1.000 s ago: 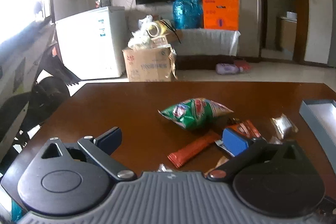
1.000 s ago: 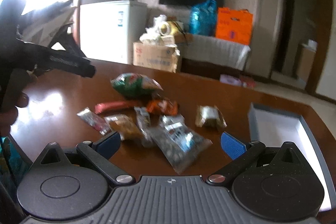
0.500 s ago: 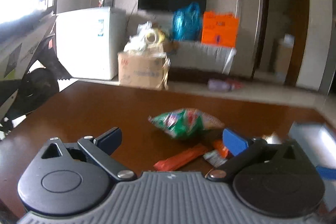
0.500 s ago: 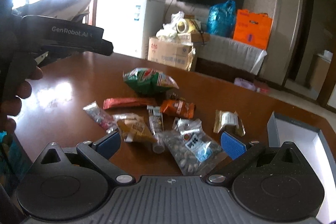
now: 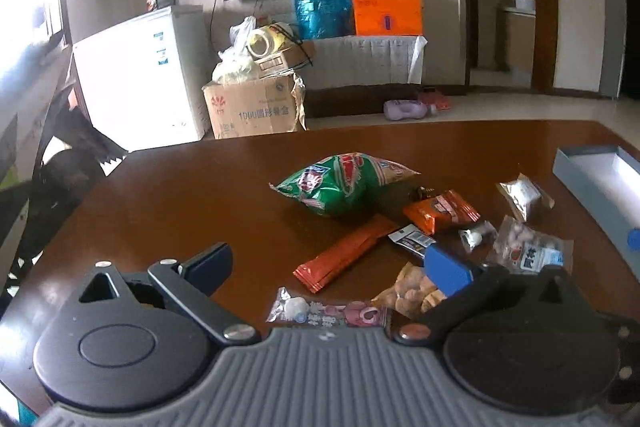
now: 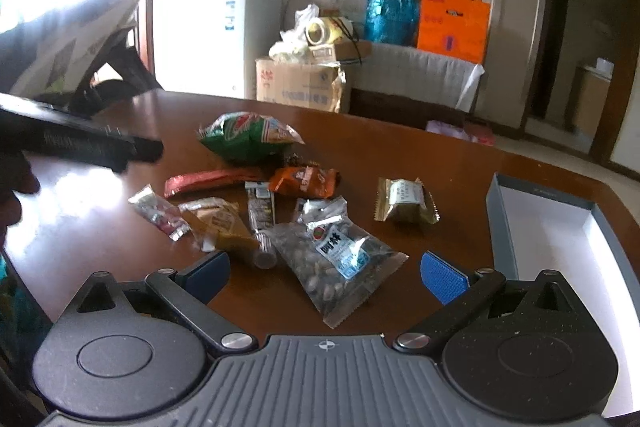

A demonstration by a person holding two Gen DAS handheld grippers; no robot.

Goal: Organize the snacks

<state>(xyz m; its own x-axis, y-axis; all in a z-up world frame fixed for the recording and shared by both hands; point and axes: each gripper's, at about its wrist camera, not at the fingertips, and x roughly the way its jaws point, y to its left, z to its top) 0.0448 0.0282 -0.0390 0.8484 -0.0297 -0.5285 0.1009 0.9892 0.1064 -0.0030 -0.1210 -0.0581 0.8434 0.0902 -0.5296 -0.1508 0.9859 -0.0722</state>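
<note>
Both grippers, the left gripper (image 5: 326, 263) and right gripper (image 6: 324, 273), are settling wide open and empty over the scattered foil snack packets (image 6: 340, 259); the open grey box (image 6: 552, 227) is coming within reach.

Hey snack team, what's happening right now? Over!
Both claws open, left claw, right claw, holding nothing. Snacks all loose on table; box empty. Nothing in the way.

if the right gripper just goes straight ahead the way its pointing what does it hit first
Most likely the clear bag of nuts, which lies on the table between the open fingers of the right gripper, nearest of all the snacks. Depth is hard to judge in this fisheye view.
</note>
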